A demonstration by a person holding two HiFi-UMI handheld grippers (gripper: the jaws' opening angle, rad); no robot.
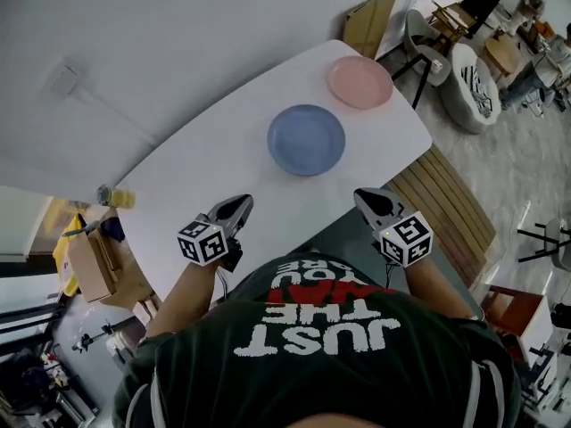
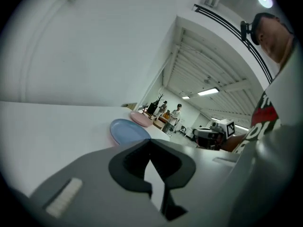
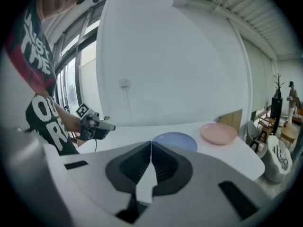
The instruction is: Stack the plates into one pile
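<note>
Plates lie apart on the desk (image 1: 223, 154): the blue plate (image 1: 306, 139) nearer me, the pink plate (image 1: 359, 81) beyond it by the far corner, not touching. My left hand-held gripper (image 1: 239, 205) and right hand-held gripper (image 1: 366, 198) hover at the near edge, jaws pressed together on nothing. Best, I judge, to spread one pair, pinch the pink rim, lift level and centre it on the blue

T-shirt (image 1: 332, 374): white print "JUST THE", red word unclear, then "YOU ARE"; seen upside-down.
</note>
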